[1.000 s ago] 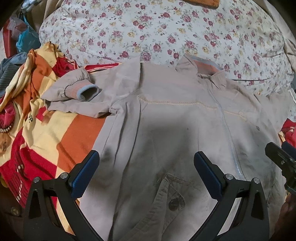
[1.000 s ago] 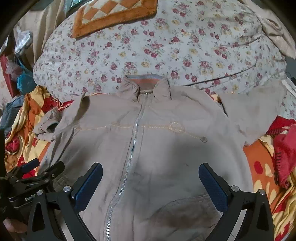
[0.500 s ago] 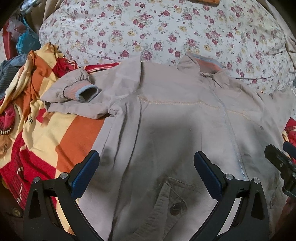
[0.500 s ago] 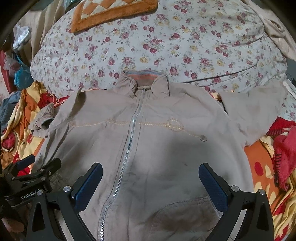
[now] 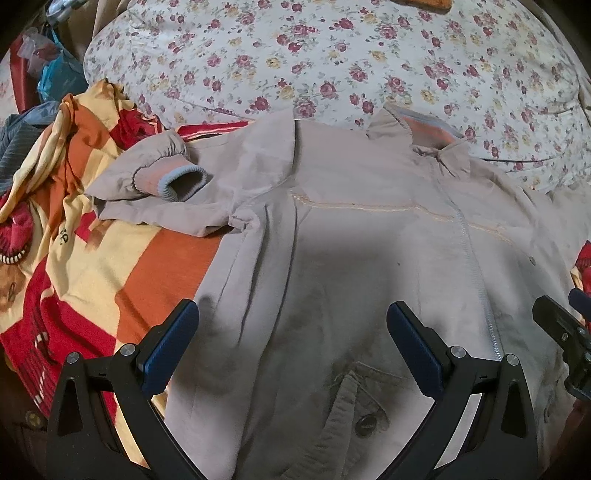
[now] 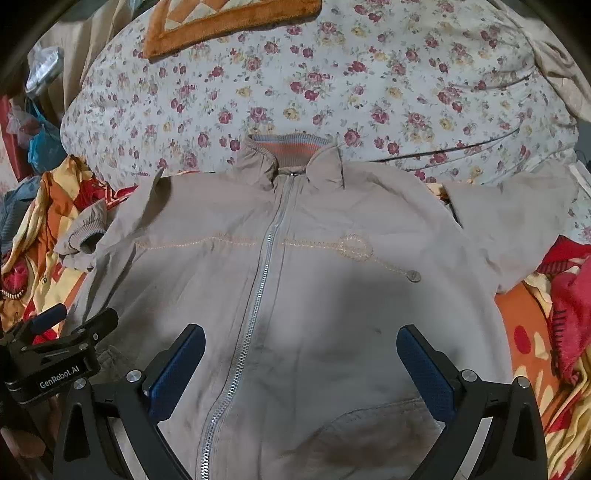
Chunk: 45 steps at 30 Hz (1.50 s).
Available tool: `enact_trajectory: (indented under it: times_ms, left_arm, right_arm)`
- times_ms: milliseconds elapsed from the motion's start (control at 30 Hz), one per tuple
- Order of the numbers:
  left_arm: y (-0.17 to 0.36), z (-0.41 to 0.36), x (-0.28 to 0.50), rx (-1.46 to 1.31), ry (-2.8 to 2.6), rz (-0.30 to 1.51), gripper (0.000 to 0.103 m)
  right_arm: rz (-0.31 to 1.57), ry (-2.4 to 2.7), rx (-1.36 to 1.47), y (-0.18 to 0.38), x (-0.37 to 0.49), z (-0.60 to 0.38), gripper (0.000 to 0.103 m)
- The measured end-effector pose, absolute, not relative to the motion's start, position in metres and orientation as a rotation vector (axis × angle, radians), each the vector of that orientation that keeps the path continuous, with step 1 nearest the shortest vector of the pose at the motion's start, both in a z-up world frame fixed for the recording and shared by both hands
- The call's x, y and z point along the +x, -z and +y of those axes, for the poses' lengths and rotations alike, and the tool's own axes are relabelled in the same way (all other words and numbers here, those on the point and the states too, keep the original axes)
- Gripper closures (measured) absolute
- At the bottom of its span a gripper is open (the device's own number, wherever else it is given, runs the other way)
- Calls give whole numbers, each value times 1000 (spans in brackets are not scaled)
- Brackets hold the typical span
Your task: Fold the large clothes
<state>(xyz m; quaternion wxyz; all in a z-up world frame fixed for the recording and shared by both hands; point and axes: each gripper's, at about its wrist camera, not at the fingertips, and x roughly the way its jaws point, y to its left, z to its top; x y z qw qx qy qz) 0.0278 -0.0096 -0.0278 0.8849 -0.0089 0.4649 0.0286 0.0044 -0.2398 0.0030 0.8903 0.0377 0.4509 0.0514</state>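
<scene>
A large beige zip-up jacket point(image 6: 295, 280) lies front up on the bed, zipper closed, collar toward the far side. It also fills the left wrist view point(image 5: 351, 258). Its left sleeve point(image 5: 155, 173) is bunched, with a ribbed cuff showing. Its right sleeve point(image 6: 517, 229) is spread out to the right. My left gripper point(image 5: 291, 343) is open and empty above the jacket's lower left front. My right gripper point(image 6: 301, 365) is open and empty above the lower front, to the right of the zipper. Each gripper shows at the edge of the other's view.
A floral quilt point(image 6: 332, 81) lies behind the jacket, with an orange patterned cushion point(image 6: 229, 18) on top. A red, orange and yellow blanket point(image 5: 74, 258) lies under the jacket and shows on both sides point(image 6: 535, 350). Bags and clutter point(image 5: 48, 74) sit at far left.
Both grippers have drawn back slightly over the jacket, so more of its lower front shows. The jaws stay open. The jacket has not moved.
</scene>
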Motion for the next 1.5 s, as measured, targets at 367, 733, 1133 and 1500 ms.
enact_trajectory:
  times_ms: [367,733,1133,1500]
  left_arm:
    - [30,-1,32,-27,-88,977,1]
    - [29,5,34,-27,-96,974,1]
    - [22,20,39,-44,-130,970,1]
    - [17,43,49,-59,-175,964,1]
  right_arm:
    - [916,-117,68,1,8,-234,0]
    - [934,-131,61,5,9,-227,0]
    - [951,-140,60,7,10,-224,0]
    - [968,-142,61,11,12,-222,0]
